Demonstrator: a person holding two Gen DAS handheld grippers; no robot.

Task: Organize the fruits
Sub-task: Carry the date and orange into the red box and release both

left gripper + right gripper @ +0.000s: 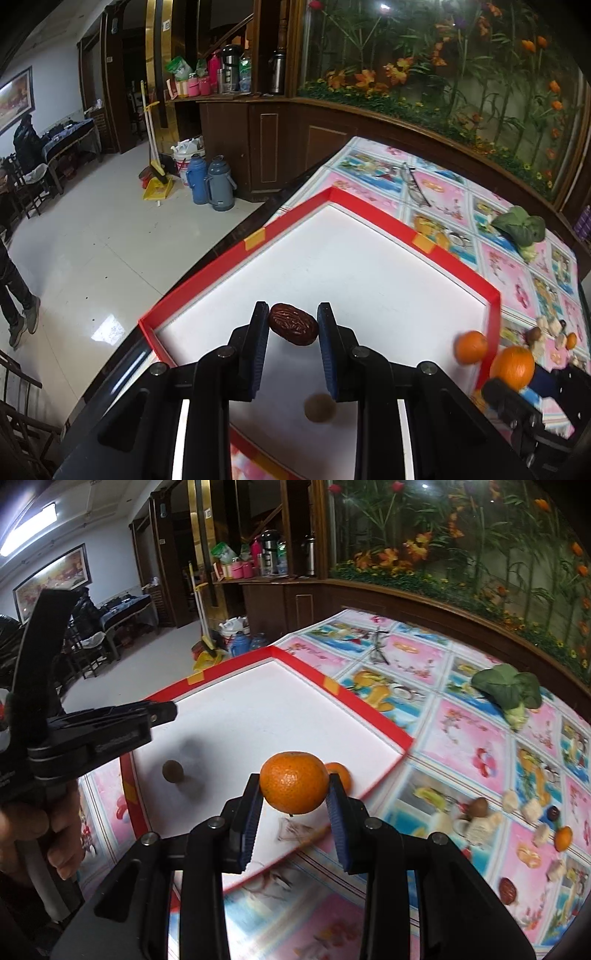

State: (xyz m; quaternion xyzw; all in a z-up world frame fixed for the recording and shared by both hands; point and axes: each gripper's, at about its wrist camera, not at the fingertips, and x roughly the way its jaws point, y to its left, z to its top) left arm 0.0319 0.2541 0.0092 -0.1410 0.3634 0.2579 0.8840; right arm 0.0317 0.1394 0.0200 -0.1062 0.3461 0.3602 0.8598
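The date [293, 329] and orange [294, 787] were pinched only at the fingertips, so either could be dropped short of the tray [199, 275].

Your left gripper [293, 323] is matte black plastic, with two fingers lined in blue ribbed pads [328, 350] and round silver screws [224, 352] at the joints. Your right gripper [294, 794] is built the same: black arms, blue toothed pads [338, 819], silver screws [214, 823]. Pale lettering, too blurred to read, runs along the left gripper's side in the right wrist view.
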